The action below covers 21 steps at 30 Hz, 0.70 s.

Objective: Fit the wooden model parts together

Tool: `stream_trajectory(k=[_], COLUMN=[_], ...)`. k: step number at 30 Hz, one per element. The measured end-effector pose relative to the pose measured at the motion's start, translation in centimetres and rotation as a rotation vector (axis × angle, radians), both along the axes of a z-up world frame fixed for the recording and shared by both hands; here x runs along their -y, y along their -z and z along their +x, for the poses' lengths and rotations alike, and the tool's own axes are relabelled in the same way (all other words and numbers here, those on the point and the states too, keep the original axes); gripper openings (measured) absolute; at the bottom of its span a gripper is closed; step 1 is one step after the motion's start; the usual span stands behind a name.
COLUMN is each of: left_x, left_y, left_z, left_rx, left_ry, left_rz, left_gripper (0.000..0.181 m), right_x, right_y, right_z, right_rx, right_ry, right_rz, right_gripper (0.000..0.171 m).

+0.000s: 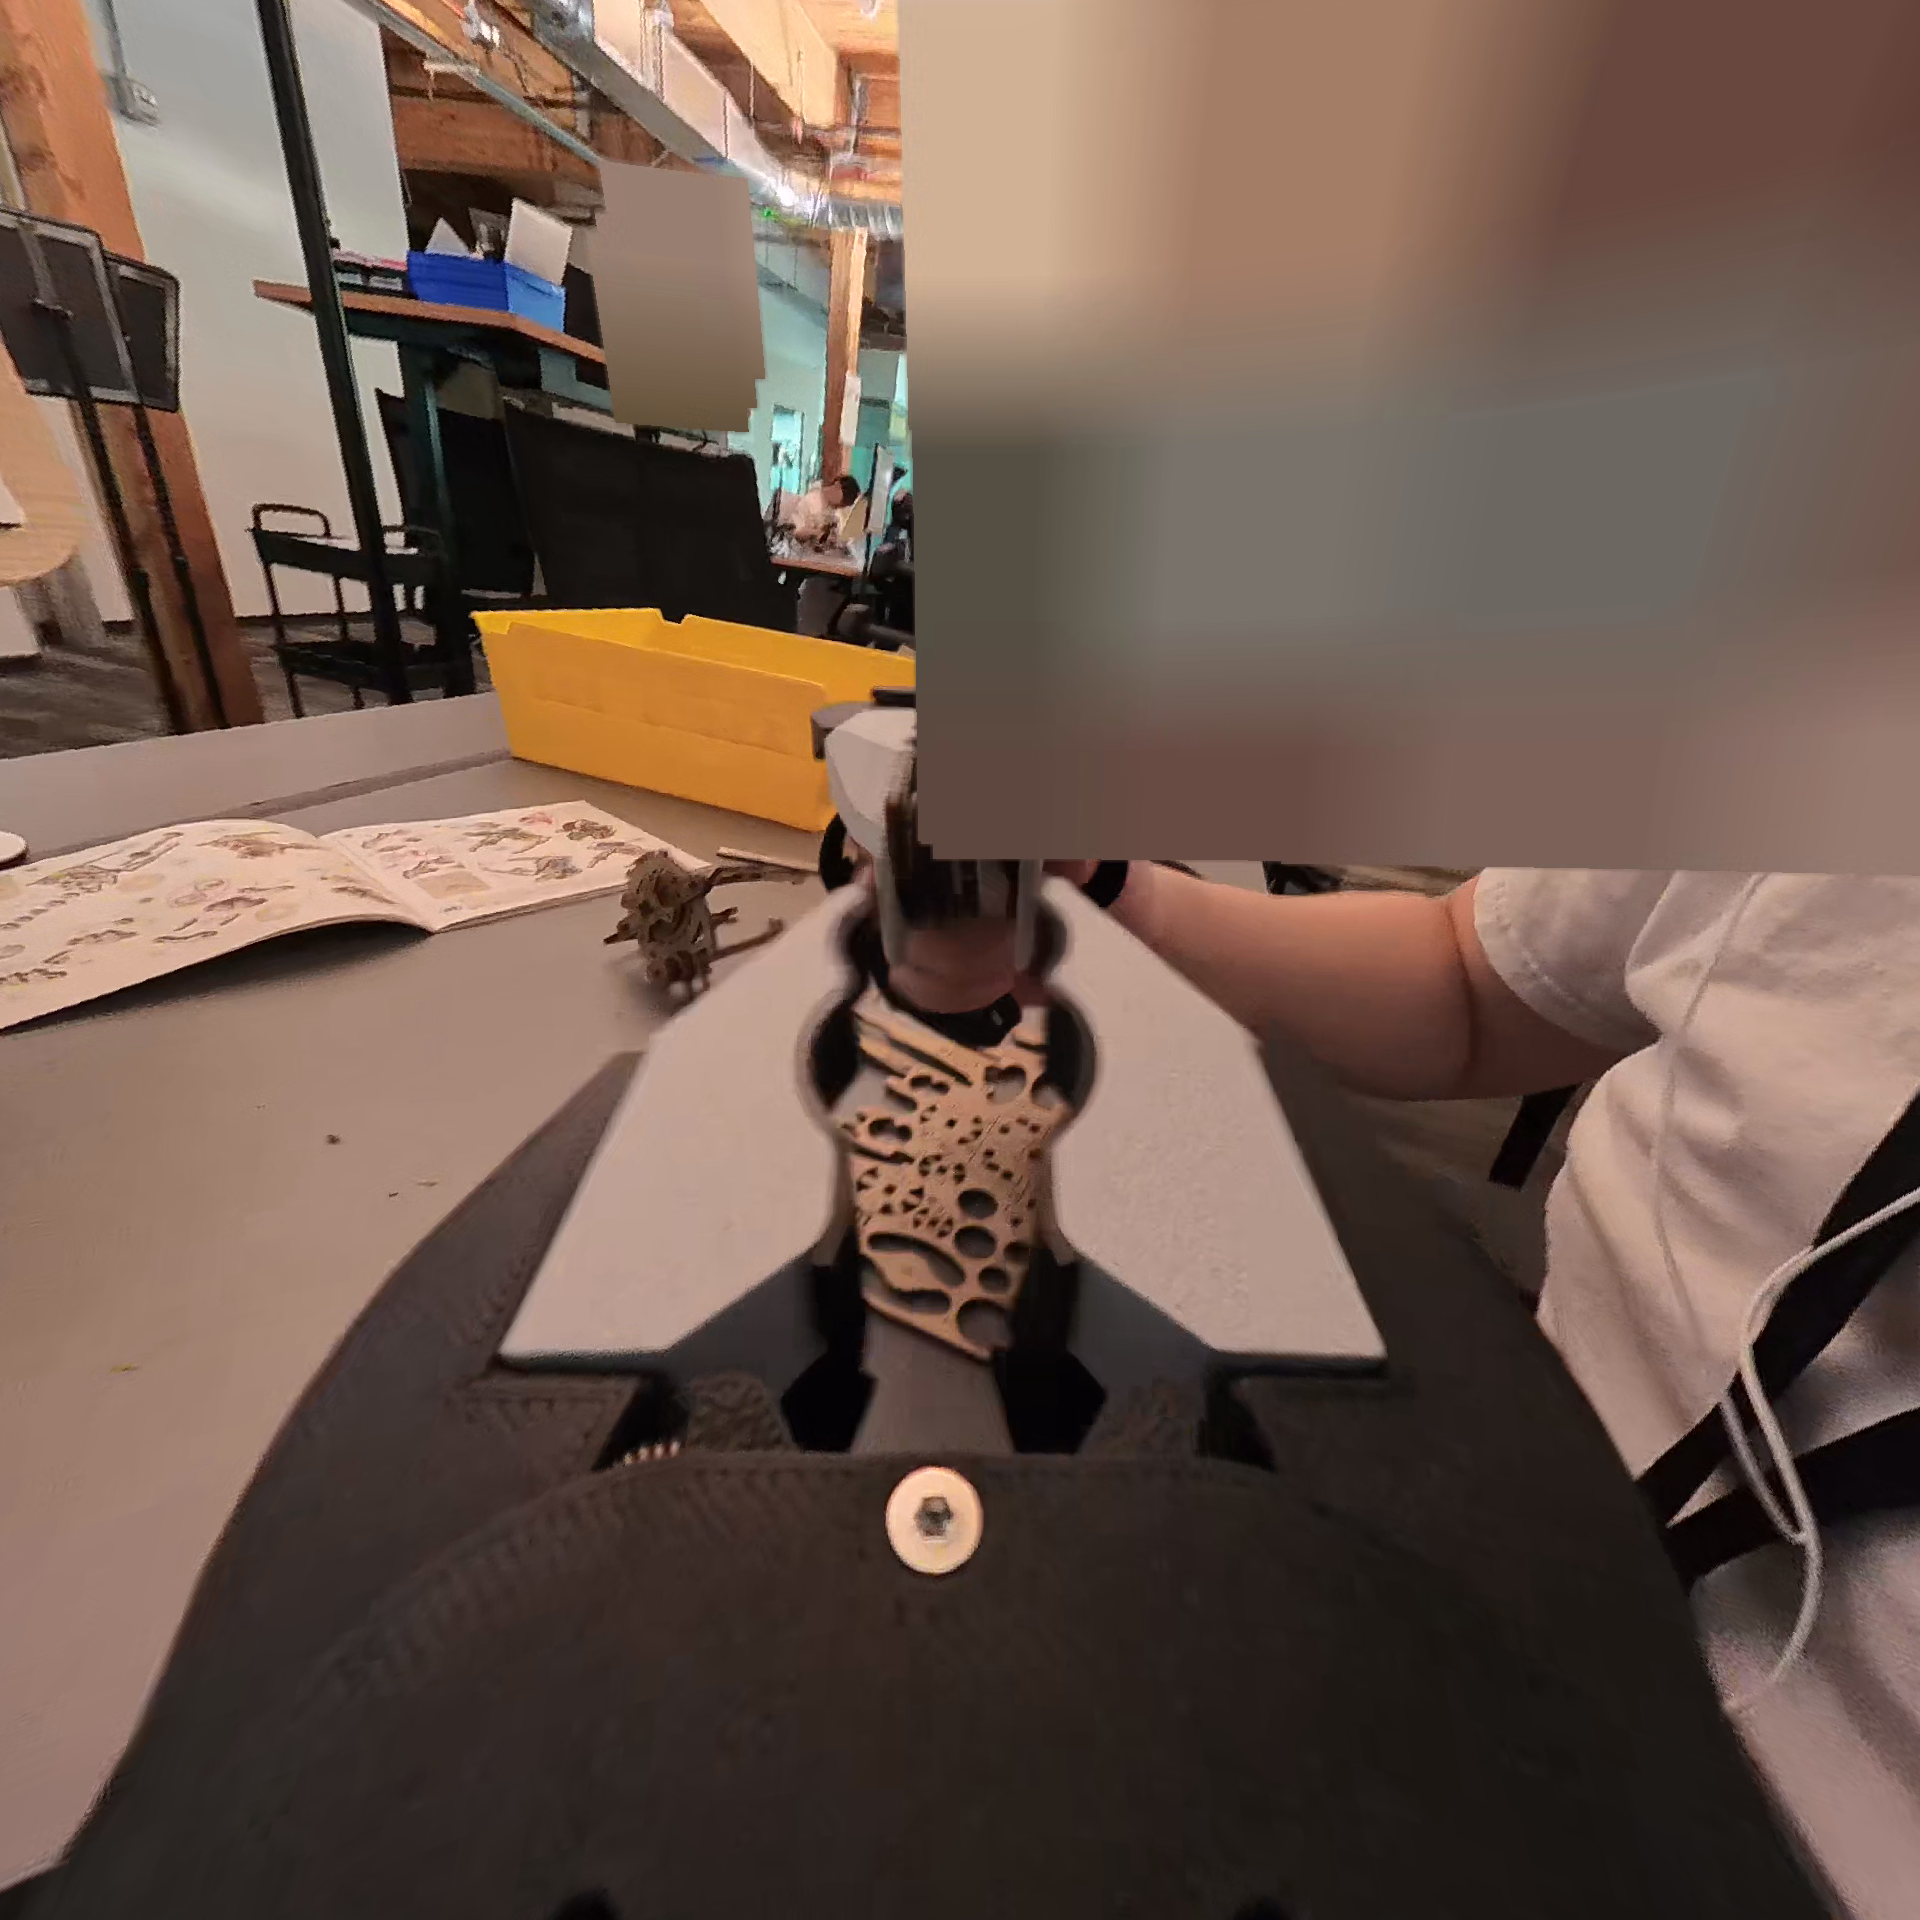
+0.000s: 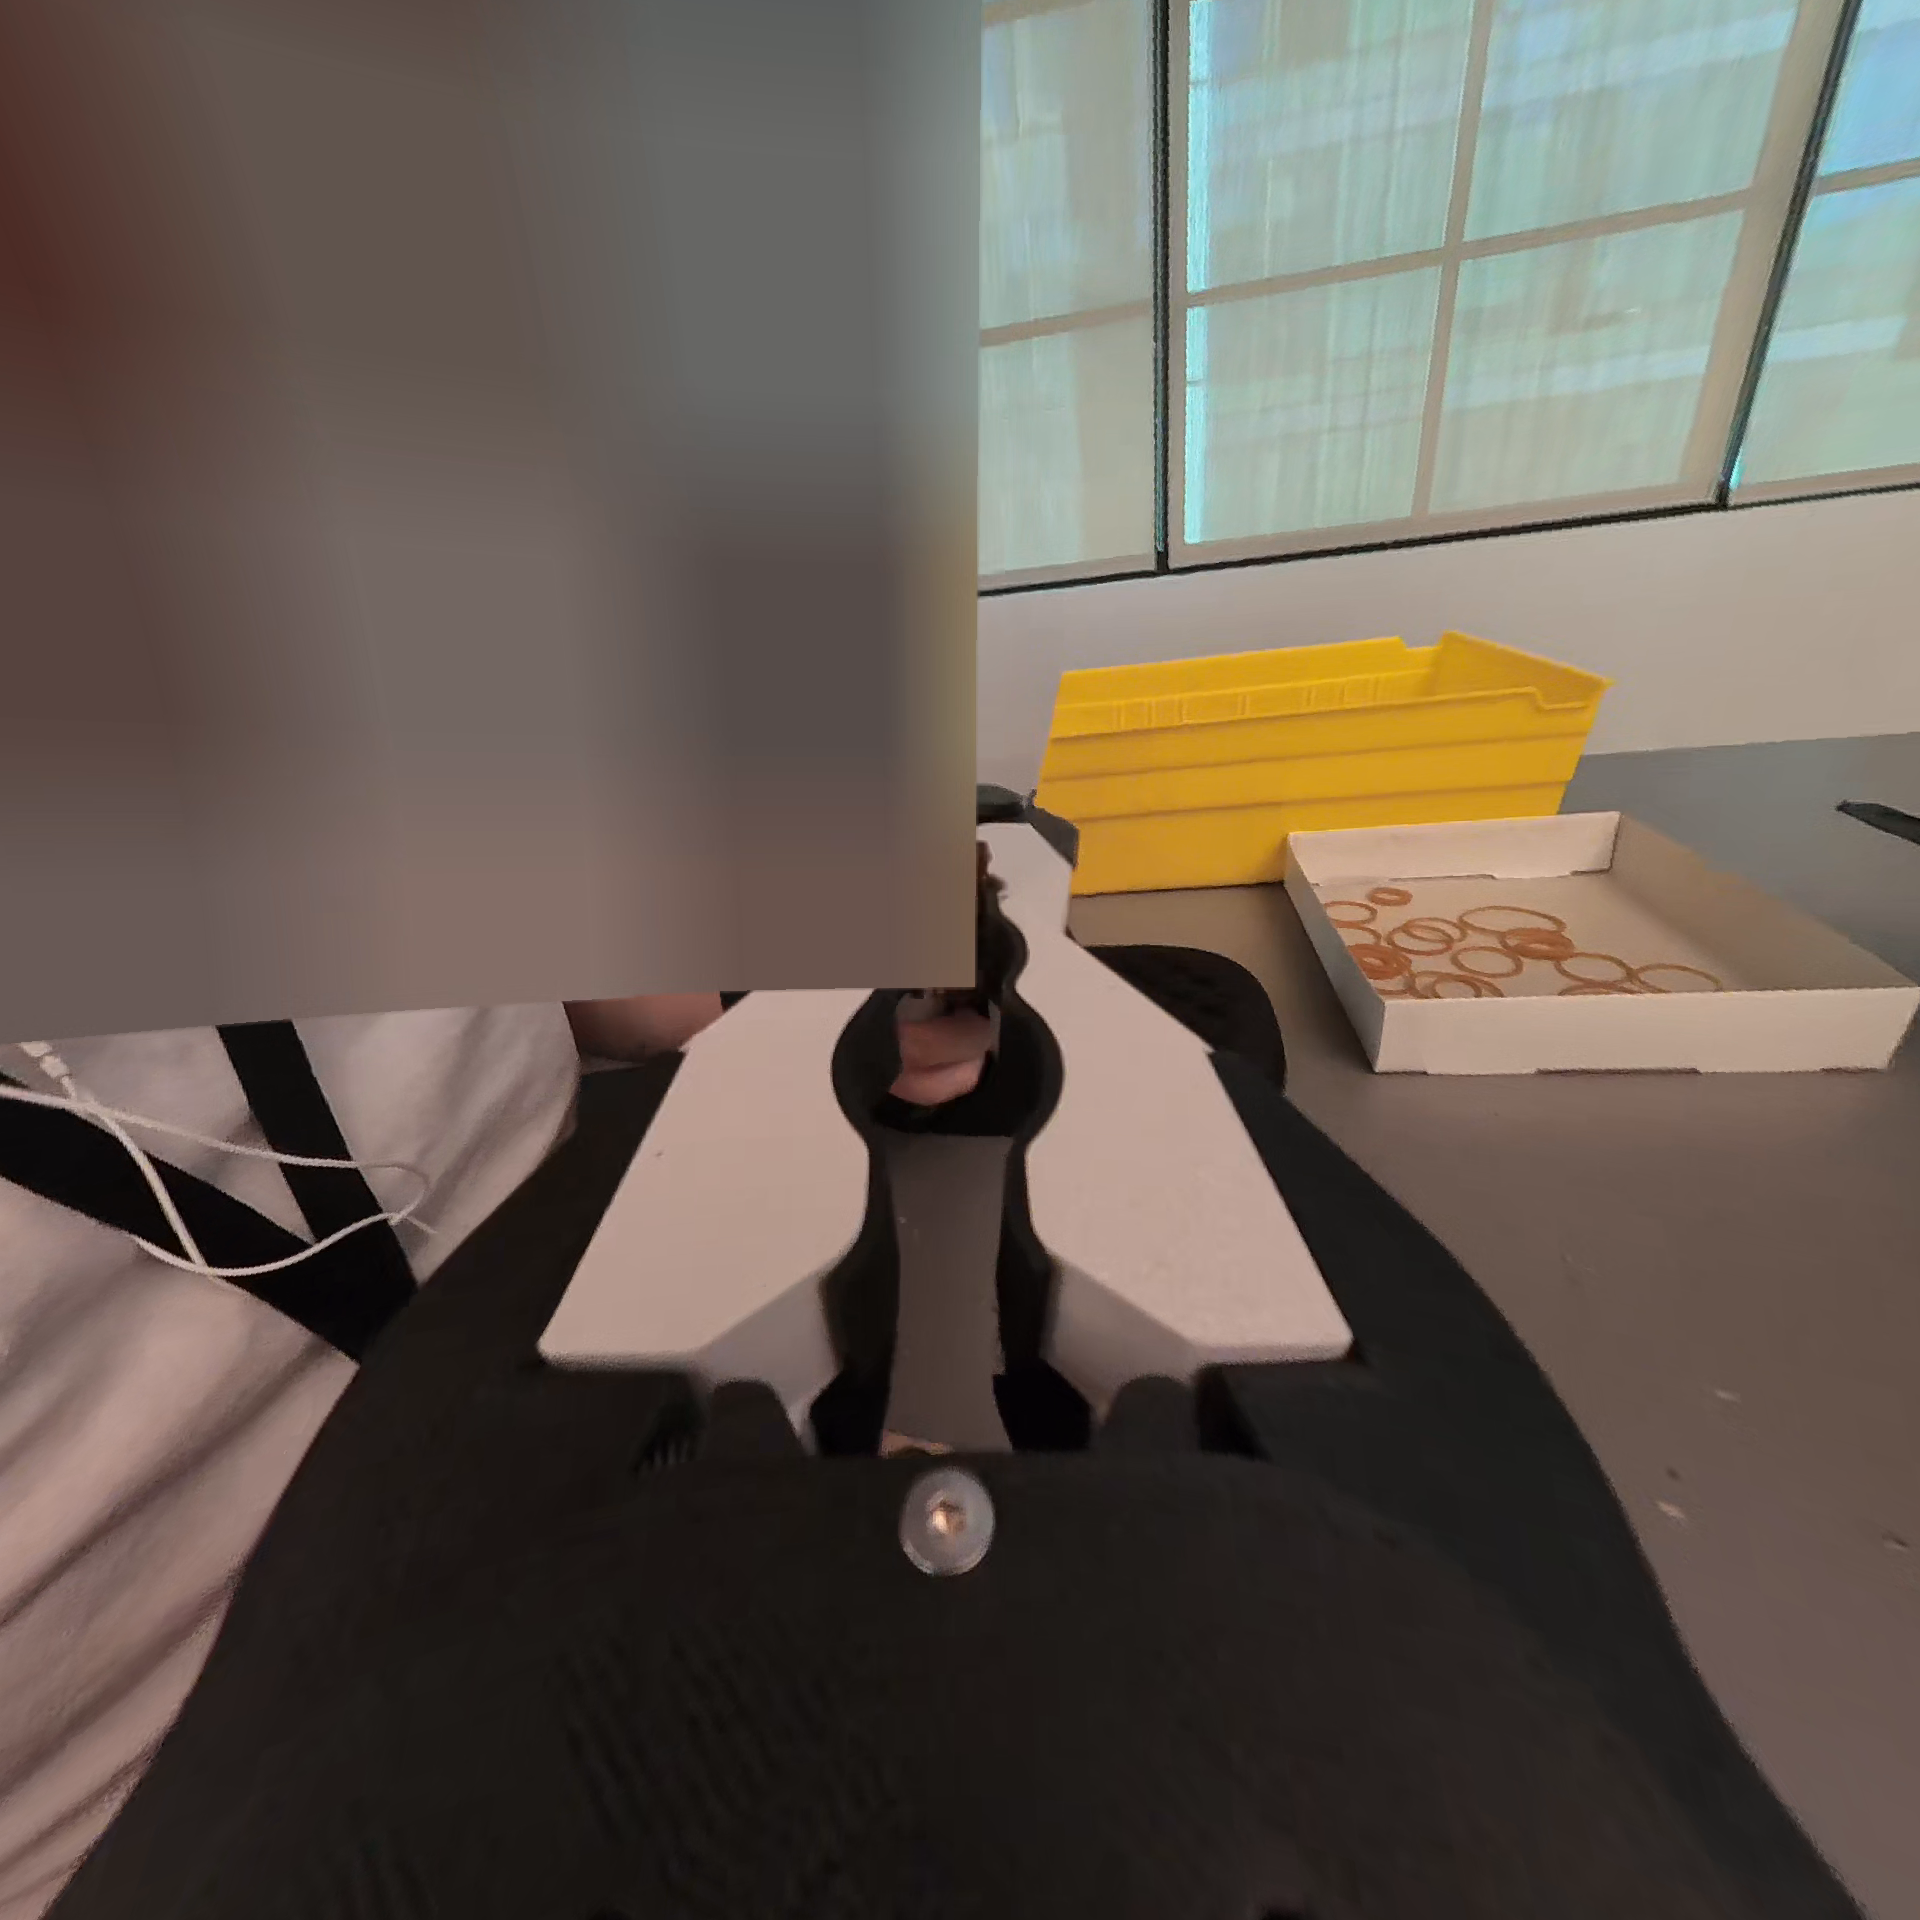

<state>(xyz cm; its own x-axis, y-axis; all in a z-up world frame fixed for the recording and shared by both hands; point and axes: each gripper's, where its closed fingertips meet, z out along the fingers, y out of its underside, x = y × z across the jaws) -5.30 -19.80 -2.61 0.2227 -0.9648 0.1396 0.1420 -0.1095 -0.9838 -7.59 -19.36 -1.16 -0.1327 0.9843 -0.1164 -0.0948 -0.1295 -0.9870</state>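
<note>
- Wooden sheet (image 1: 951, 1195), pale and full of punched-out holes, sits dead centre of the left wrist view, running lengthwise down the channel between the two grey fingers (image 1: 717, 1164).
- Left gripper (image 1: 951, 940) has those fingers drawn in close on either side of the sheet, pinching it; the sheet's far end reaches up toward the tips, its near end hangs over the black base.
- Beyond the tips in that view, the other gripper's grey nose and a hand meet the sheet's far end, half lost under the blurred patch.
- Right gripper (image 2: 940, 1023), centre of the right wrist view: fingers drawn near together with a narrow dark gap; a hand shows past the tips, and I cannot tell whether anything is pinched there.
- Small assembled wooden model (image 1: 675, 920) lies on the grey table (image 1: 260, 1143), left of centre, just beside an open instruction booklet (image 1: 312, 883).
- Yellow bin (image 1: 665, 696) behind, upper middle.
- Right wrist view, right side: white cardboard tray (image 2: 1621, 1039) holding tan rubber bands (image 2: 1486, 951), in front of the yellow bin.
</note>
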Motion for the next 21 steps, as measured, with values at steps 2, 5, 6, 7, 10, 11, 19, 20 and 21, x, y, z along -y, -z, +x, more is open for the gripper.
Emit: stream_trajectory(k=[2, 5, 6, 7, 10, 11, 19, 20, 21], left_x=[-0.6, -1.0, -0.9, -0.8, -0.6, -0.6, -0.3, -0.4, -0.3], left_y=[0.8, 0.7, 0.6, 0.5, 1.1, 1.6, 5.0, 5.2, 5.4], left_z=[-0.2, -1.1, -1.3, -1.4, -1.4, -1.3, -1.2, -1.2, -1.2], left_rx=[-0.078, -0.155, -0.178, -0.208, -0.324, -0.375, -0.614, -0.624, -0.634], left_ry=[-0.033, -0.053, -0.05, -0.045, -0.025, -0.018, 0.016, 0.013, 0.016], left_rz=[0.018, 0.079, 0.101, 0.118, 0.17, 0.196, 0.29, 0.293, 0.297], left_gripper=[0.057, 0.042, 0.037, 0.034, 0.028, 0.027, 0.016, 0.015, 0.014], right_x=[-0.3, -0.6, -0.6, -0.6, -0.4, -0.4, 0.0, -0.1, 0.0], right_y=[0.4, 1.3, 1.8, 2.5, 4.0, 4.3, 5.6, 5.7, 6.0], right_z=[0.1, 0.1, 0.1, 0.0, -0.1, -0.2, -0.2, -0.2, -0.2], right_rx=[0.029, 0.097, 0.136, 0.181, 0.288, 0.308, 0.388, 0.4, 0.412], right_ry=[0.005, 0.018, 0.022, 0.032, 0.046, 0.05, 0.049, 0.055, 0.052], right_rz=[-0.008, 0.034, 0.065, 0.101, 0.214, 0.242, 0.357, 0.37, 0.382], right_gripper=[0.009, 0.009, 0.01, 0.01, 0.01, 0.01, 0.01, 0.01, 0.01])
